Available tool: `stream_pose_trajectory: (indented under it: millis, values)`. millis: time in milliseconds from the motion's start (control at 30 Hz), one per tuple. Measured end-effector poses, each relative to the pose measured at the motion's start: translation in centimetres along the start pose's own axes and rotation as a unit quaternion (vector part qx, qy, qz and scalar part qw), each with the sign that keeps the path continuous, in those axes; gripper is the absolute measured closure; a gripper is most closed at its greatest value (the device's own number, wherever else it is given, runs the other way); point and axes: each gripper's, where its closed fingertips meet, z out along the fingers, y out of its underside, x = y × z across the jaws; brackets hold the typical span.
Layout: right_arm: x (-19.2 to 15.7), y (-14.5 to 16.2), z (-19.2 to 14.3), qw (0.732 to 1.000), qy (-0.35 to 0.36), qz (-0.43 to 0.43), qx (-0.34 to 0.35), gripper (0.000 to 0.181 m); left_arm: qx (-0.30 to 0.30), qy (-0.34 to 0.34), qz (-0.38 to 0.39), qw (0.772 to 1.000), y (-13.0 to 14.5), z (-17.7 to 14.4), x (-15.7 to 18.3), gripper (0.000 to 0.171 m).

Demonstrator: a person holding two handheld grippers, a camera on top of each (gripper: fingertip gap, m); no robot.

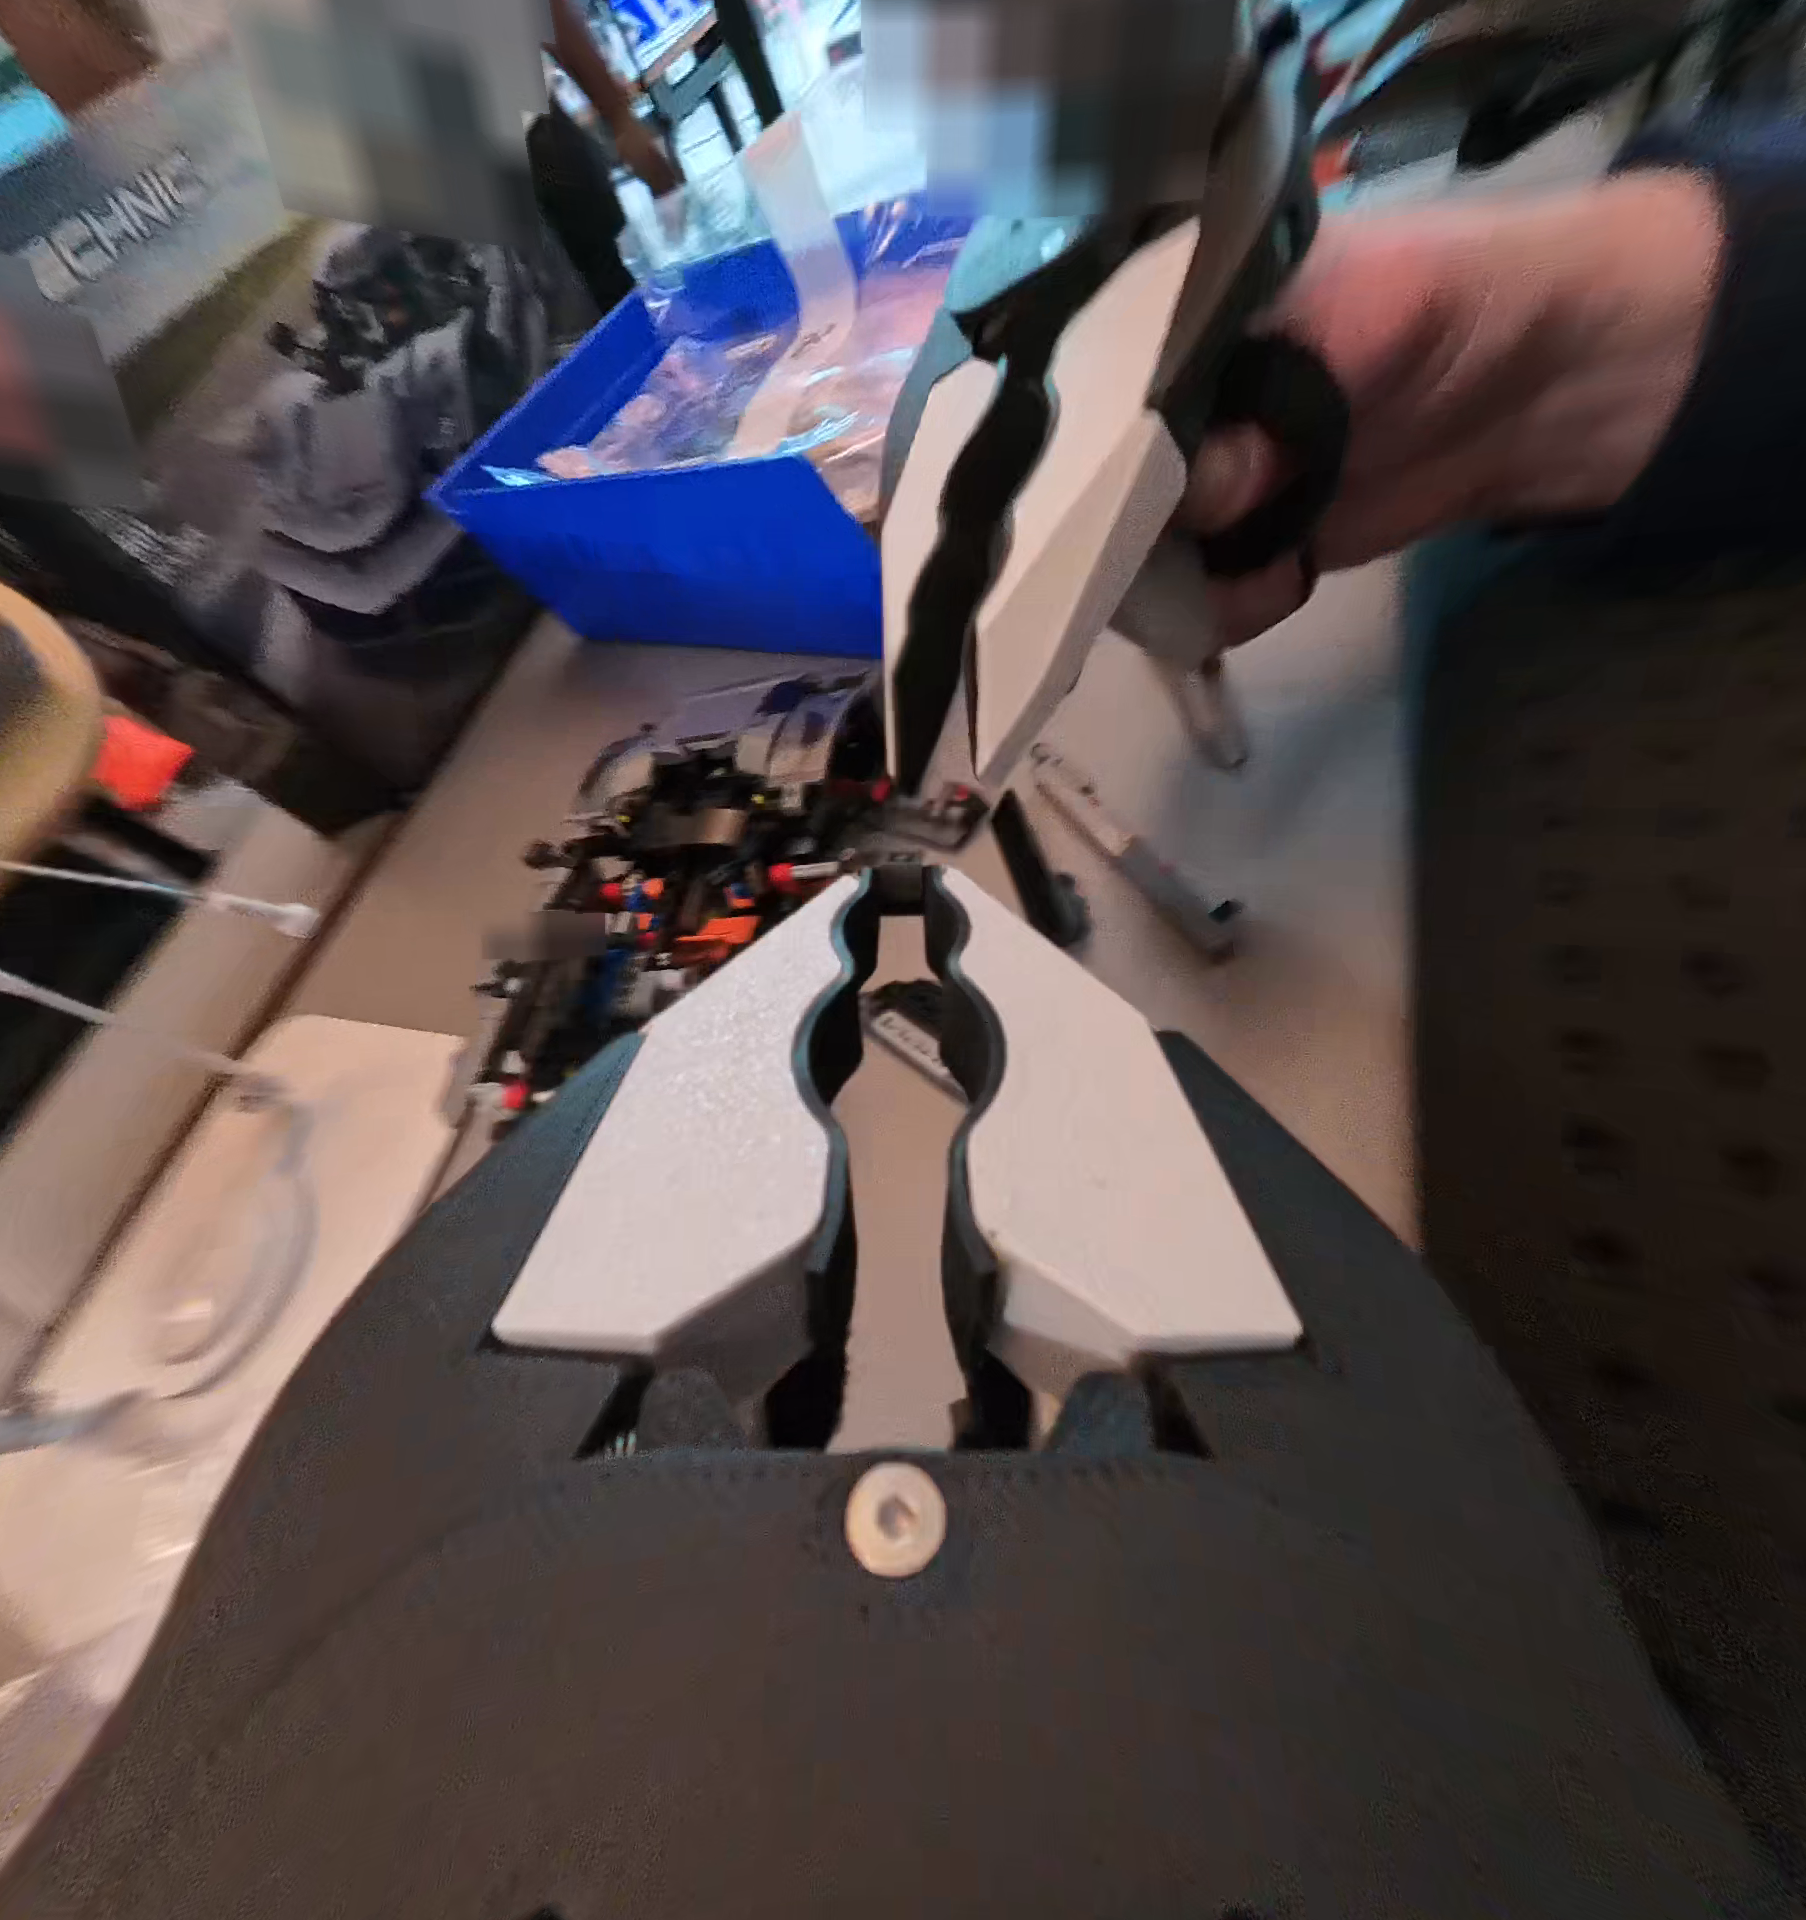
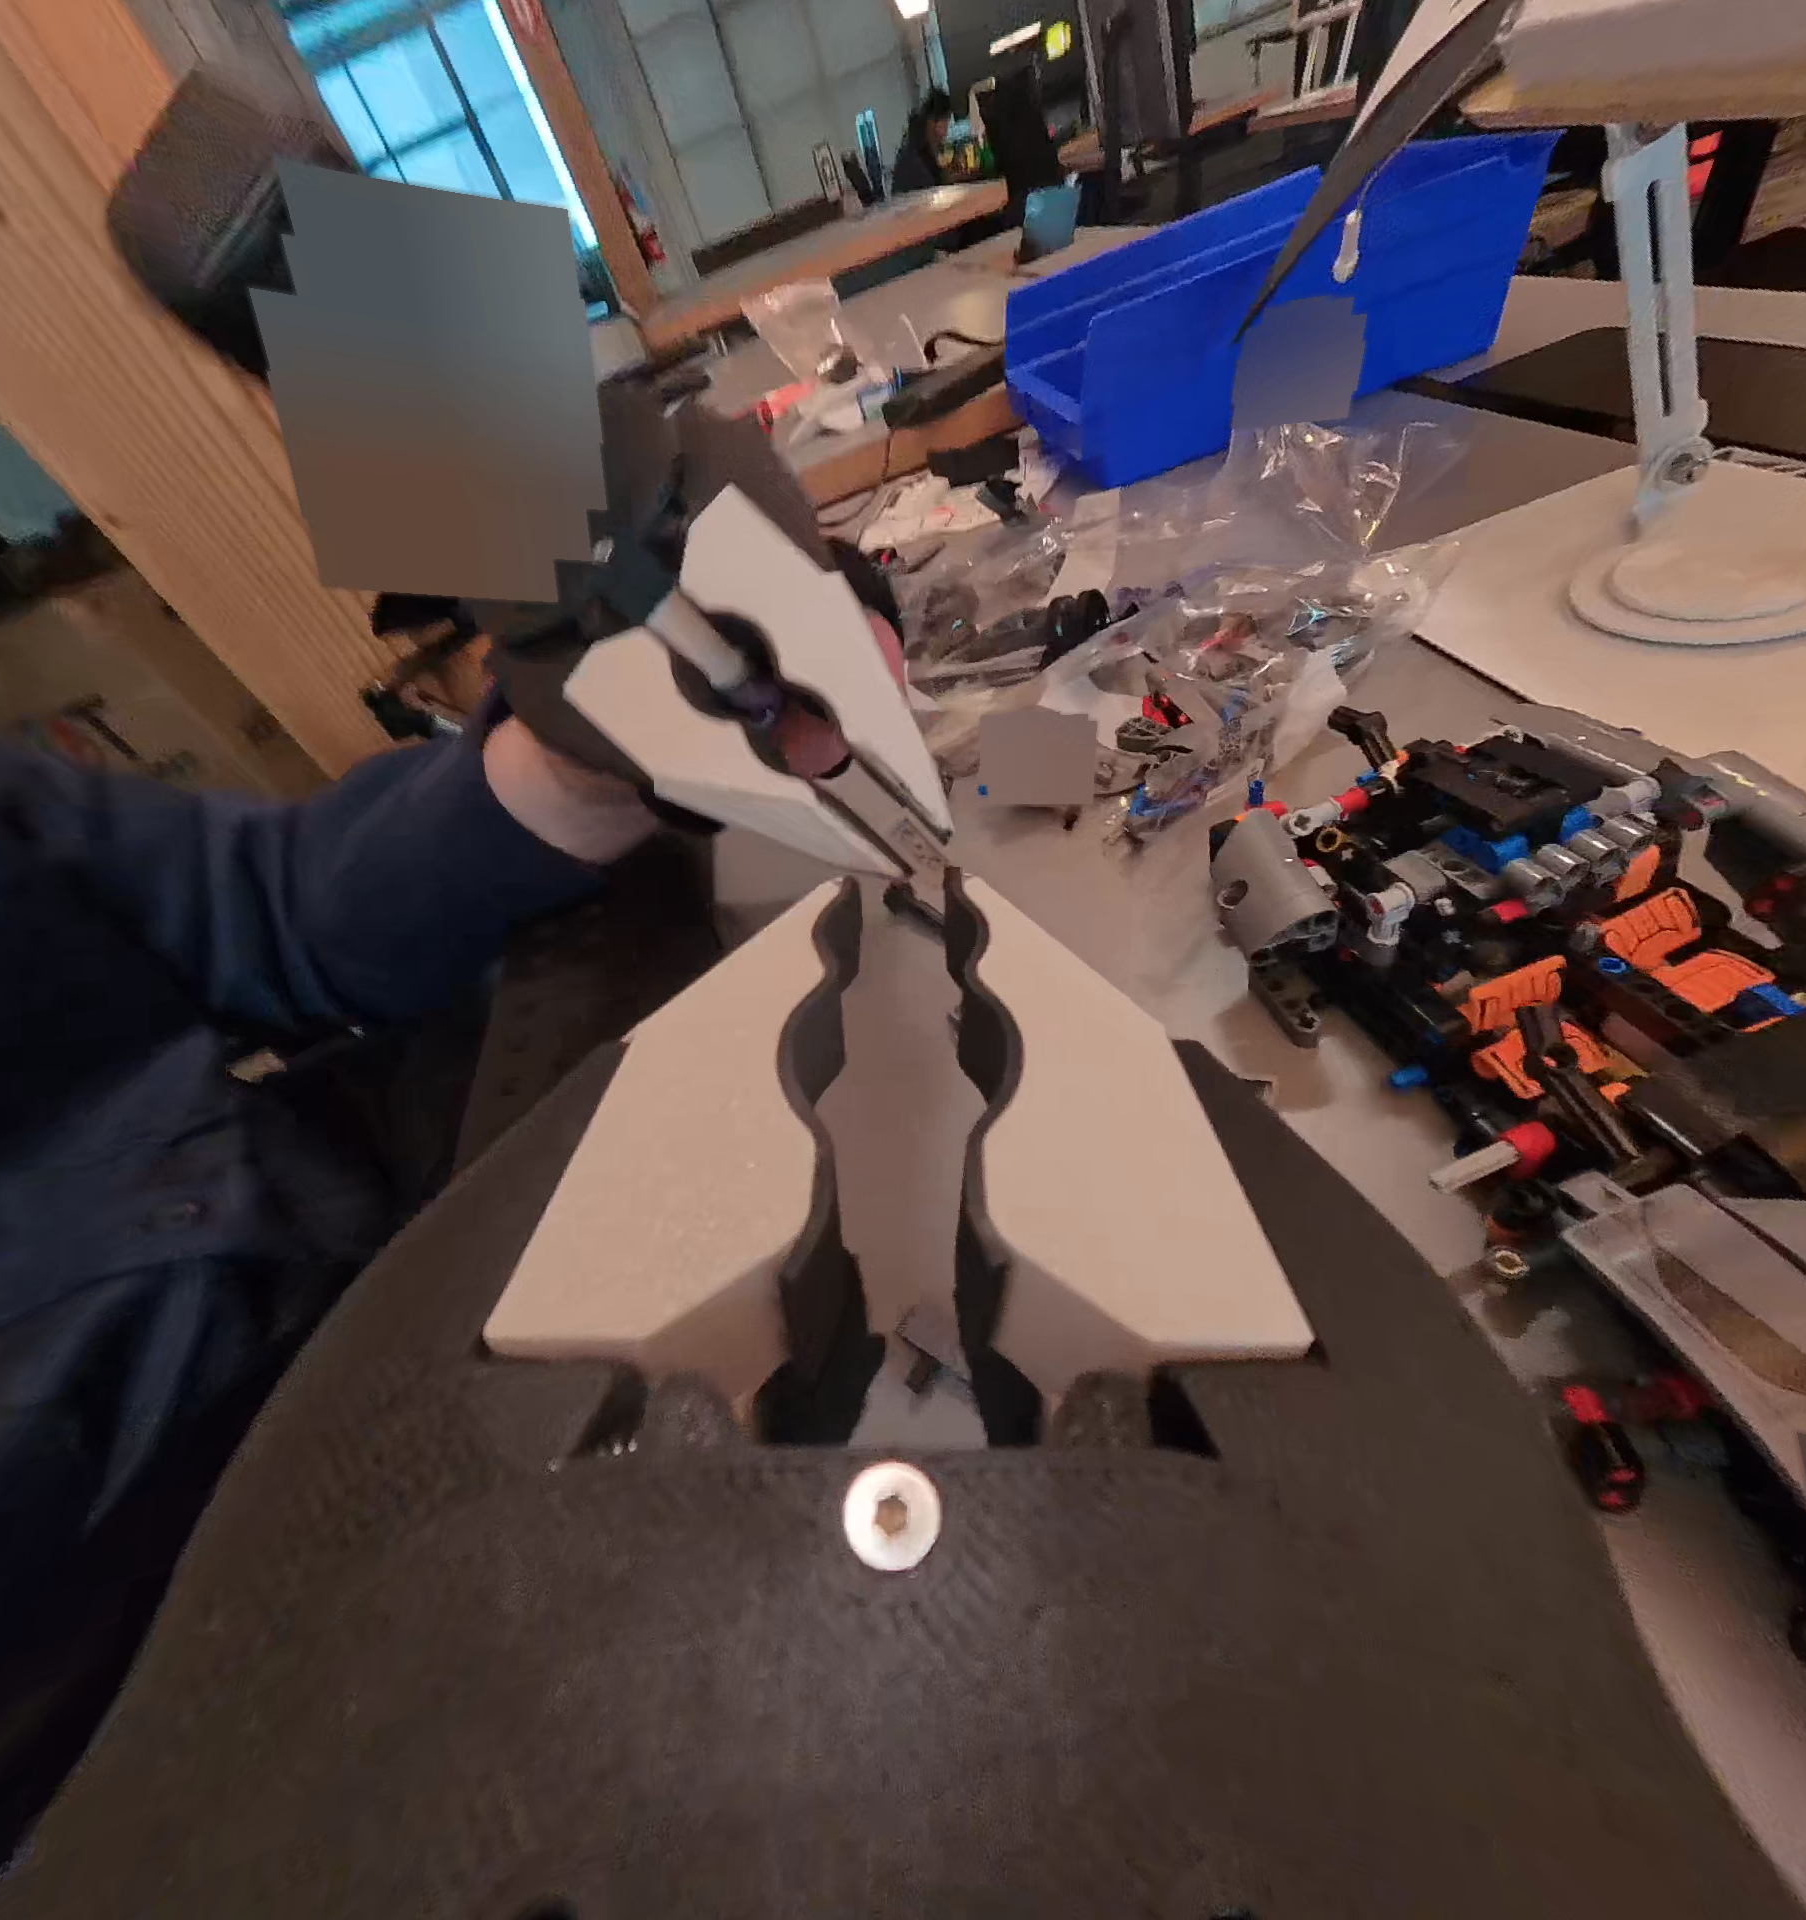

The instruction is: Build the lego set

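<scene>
- Nearest the lens, the left gripper (image 1: pixel 899 883) has its jaws pinched on a small black piece (image 1: pixel 897 906) right at the tips, the piece's long axis running along the fingers.
- Tip to tip with it, the right gripper (image 2: pixel 904 894) comes down from above, jaws nearly closed on a small grey piece (image 1: pixel 930 816); how firm that grip is, I cannot tell.
- The join looks set to happen in mid-air over the surface (image 2: pixel 1117 935), piece against piece.
- Beyond, the car model (image 2: pixel 1522 935) lies lengthwise along the surface's far side; open room sits between it and the tips.
- Farthest back, the blue bin (image 1: pixel 670 551) holds clear bags (image 1: pixel 733 405).
</scene>
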Motion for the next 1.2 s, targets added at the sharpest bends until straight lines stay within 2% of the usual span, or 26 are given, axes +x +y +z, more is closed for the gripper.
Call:
stream_pose_trajectory:
  millis: [133,233,333,433,500,667,833,1067,1200]
  values:
    - [0.5,0.7,0.7,0.999,0.004,0.034,-0.014,0.155,-0.047,-0.078,0.102,0.991,0.0,0.6,-0.5,0.167]
    - [0.6,0.7,1.1,0.998,-0.001,0.055,-0.008,0.15,-0.086,-0.094,0.162,0.978,0.6,1.4,0.0,0.167]
    - [0.8,0.7,0.9,0.998,0.002,0.067,-0.005,0.166,-0.103,-0.116,0.204,0.967,0.6,1.7,0.2,0.167]
    - [1.1,0.6,0.8,0.998,0.017,0.06,-0.002,0.169,-0.111,-0.134,0.218,0.96,0.4,1.7,0.0,0.167]
    - [1.5,0.6,0.6,0.997,0.025,0.07,-0.003,0.157,-0.113,-0.149,0.228,0.956,0.2,1.6,-0.3,0.167]
    - [1.4,0.8,0.7,0.997,0.02,0.074,-0.005,0.167,-0.118,-0.159,0.247,0.949,0.1,1.6,-0.2,0.167]
    - [1.3,0.7,0.4,0.998,0.027,0.063,-0.011,0.168,-0.113,-0.162,0.252,0.947,-0.2,1.7,-0.2,0.167]
    - [0.7,0.7,0.4,0.996,-0.008,0.084,-0.006,0.168,-0.112,-0.159,0.256,0.947,-0.2,1.9,0.1,0.167]
    - [0.4,0.3,0.3,0.998,0.0,0.059,-0.003,0.168,-0.118,-0.173,0.254,0.944,-0.5,1.6,-0.1,0.166]
